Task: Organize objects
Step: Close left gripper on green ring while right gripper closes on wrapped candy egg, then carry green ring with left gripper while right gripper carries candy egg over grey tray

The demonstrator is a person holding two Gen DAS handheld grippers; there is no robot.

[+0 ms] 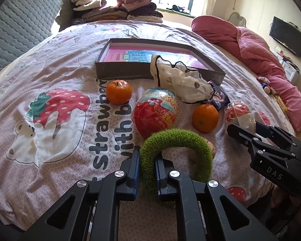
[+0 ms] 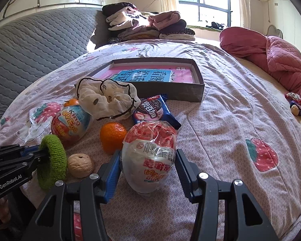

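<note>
My left gripper [image 1: 147,156] is shut on a green knitted ring [image 1: 178,140], also in the right wrist view [image 2: 52,158], just above the bed. My right gripper [image 2: 148,156] is open around a red-and-white wrapped egg toy [image 2: 150,156], its fingers apart from the egg's sides; it shows too in the left wrist view [image 1: 238,114]. A grey open box [image 1: 130,68] with a pink book inside lies farther back. Between are two oranges [image 1: 118,91] [image 1: 205,117], a larger egg toy [image 1: 155,112], a white drawstring pouch [image 1: 180,78], a blue cookie packet [image 2: 156,110] and a walnut [image 2: 80,165].
Everything lies on a pink strawberry-print quilt [image 1: 56,108]. Folded clothes [image 1: 114,6] are stacked at the bed's far end. A red quilted blanket [image 1: 256,46] is bunched at the right. A grey padded headboard [image 2: 36,40] runs along the left.
</note>
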